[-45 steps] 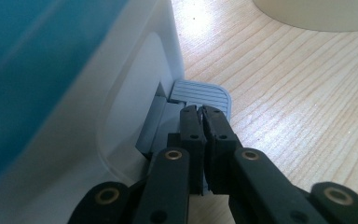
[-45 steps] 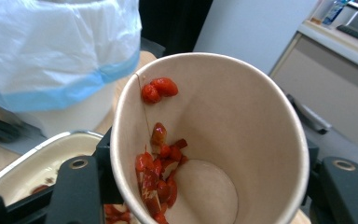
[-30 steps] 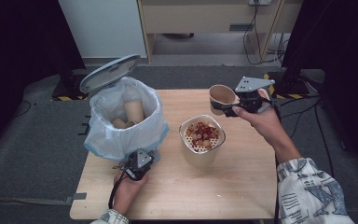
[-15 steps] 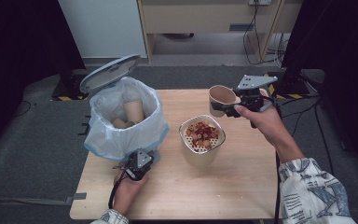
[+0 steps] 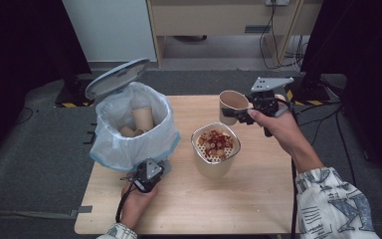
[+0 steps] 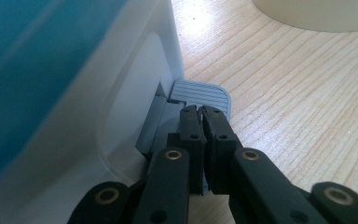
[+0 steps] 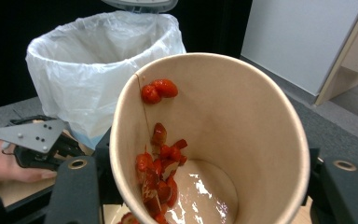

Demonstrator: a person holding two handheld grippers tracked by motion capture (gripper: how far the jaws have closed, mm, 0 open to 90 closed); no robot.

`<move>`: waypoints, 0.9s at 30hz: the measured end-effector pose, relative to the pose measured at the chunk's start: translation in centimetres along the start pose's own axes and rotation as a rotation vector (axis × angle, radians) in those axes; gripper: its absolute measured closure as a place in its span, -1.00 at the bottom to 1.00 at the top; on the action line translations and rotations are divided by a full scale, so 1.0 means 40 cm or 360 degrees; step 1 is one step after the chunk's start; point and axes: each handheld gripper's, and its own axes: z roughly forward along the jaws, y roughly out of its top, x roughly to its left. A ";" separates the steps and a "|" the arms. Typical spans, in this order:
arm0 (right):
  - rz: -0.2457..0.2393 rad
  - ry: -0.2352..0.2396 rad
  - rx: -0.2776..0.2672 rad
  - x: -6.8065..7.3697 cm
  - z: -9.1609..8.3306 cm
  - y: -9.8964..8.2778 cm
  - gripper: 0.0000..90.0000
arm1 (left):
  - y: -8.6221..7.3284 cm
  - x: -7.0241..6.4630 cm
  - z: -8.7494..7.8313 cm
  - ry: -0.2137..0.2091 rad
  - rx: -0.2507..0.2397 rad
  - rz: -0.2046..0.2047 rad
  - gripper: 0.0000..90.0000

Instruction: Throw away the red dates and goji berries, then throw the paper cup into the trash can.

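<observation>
The light wooden surface (image 5: 258,199) stood on a grey carpeted floor (image 5: 35,164). Behind it, a white wall panel (image 5: 107,25) rose at the left, and beside it stood a pale wooden cabinet (image 5: 229,17) with an open gap beneath. Black cables (image 5: 273,40) trailed down near the cabinet's right end. Dark curtains (image 5: 15,45) closed off both sides. Yellow-and-black striped tape (image 5: 72,104) marked the floor at the curtain's foot. The light was even and soft.
</observation>
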 end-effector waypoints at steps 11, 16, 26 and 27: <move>-0.0008 0.0009 0.0007 0.010 0.010 0.018 -0.21 | 0.000 0.000 0.000 -0.0001 0.0000 -0.0002 0.92; 0.0004 0.0023 0.0008 0.017 0.020 0.030 -0.21 | 0.000 -0.001 0.000 0.0002 0.0001 -0.0001 0.92; 0.0033 0.0057 -0.0018 0.029 0.051 0.068 -0.22 | -0.001 0.000 -0.001 -0.0003 0.0002 -0.0009 0.91; 0.0030 0.0062 -0.0020 0.031 0.054 0.072 -0.22 | 0.000 0.000 -0.001 -0.0003 0.0002 -0.0009 0.91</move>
